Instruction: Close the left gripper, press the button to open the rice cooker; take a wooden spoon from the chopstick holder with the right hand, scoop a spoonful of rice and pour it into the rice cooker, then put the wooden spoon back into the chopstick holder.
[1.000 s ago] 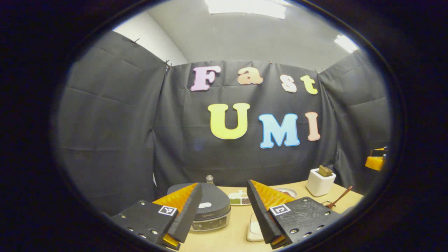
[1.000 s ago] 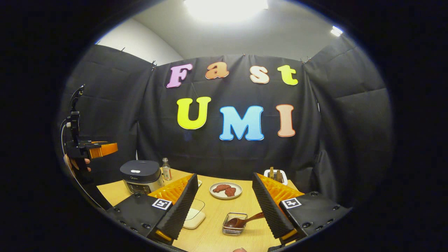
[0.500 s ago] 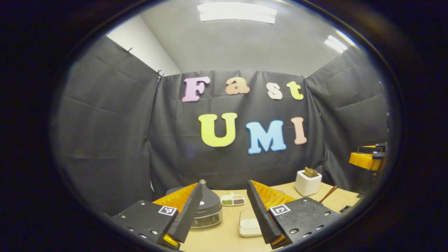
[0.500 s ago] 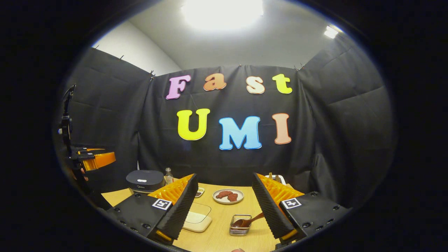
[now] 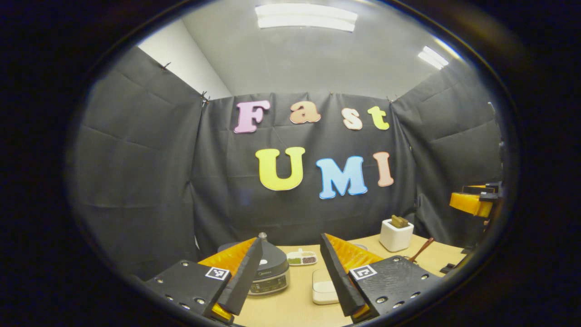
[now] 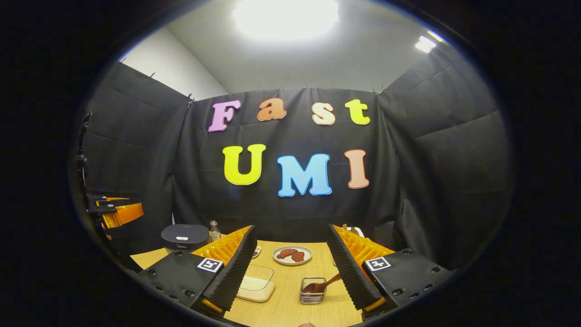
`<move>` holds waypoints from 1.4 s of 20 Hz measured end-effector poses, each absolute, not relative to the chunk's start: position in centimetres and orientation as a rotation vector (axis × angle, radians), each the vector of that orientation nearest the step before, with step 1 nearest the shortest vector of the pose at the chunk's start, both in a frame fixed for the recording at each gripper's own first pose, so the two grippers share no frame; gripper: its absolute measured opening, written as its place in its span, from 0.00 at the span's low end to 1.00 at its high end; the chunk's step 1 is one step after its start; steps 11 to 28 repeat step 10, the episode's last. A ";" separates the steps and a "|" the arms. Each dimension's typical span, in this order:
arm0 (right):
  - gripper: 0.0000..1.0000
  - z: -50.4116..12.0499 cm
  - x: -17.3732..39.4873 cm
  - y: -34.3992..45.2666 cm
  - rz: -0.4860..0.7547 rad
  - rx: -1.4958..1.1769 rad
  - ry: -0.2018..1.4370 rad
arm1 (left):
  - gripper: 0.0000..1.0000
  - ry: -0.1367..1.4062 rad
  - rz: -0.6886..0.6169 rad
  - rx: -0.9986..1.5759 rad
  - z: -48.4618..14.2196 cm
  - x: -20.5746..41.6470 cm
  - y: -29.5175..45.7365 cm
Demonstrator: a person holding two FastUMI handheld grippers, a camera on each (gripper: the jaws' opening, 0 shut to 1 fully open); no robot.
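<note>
The dark rice cooker point(image 5: 271, 272) stands on the wooden table with its lid down, partly behind a finger of my left gripper point(image 5: 291, 238), which is open and empty and held well back from it. In the right gripper view the cooker point(image 6: 185, 237) sits at the far left. A wooden spoon point(image 6: 320, 286) rests bowl-down in a small wire basket point(image 6: 312, 296), handle leaning right, just ahead of my right gripper point(image 6: 291, 228), open and empty. A shallow white box of rice point(image 6: 256, 288) lies left of the basket. The spoon's handle point(image 5: 422, 250) also shows in the left gripper view.
A white holder point(image 5: 396, 235) with a brown piece in it stands at the back right. Also on the table are a plate of reddish food point(image 6: 292, 255), a small divided dish point(image 5: 302, 259) and a small bottle point(image 6: 214, 230). Black cloth walls close in the table.
Both grippers have drawn back from the table and tilted up, so the cooker, box and basket look smaller and lower. Both stayed open and empty.
</note>
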State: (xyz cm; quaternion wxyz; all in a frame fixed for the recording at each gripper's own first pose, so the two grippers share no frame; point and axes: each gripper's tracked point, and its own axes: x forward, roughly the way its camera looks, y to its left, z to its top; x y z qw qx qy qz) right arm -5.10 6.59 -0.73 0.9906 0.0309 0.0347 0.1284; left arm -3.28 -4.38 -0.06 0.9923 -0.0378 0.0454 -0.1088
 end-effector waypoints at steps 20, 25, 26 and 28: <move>0.98 -0.5 -5.5 6.6 0.243 0.077 0.060 | 0.80 0.080 -0.231 -0.058 0.0 -3.2 -4.2; 0.98 -0.5 -5.5 6.6 0.243 0.077 0.060 | 0.80 0.080 -0.231 -0.058 0.0 -3.2 -4.2; 0.98 -0.5 -5.5 6.6 0.243 0.077 0.060 | 0.80 0.080 -0.231 -0.058 0.0 -3.2 -4.2; 0.98 -0.5 -5.5 6.6 0.243 0.077 0.060 | 0.80 0.080 -0.231 -0.058 0.0 -3.2 -4.2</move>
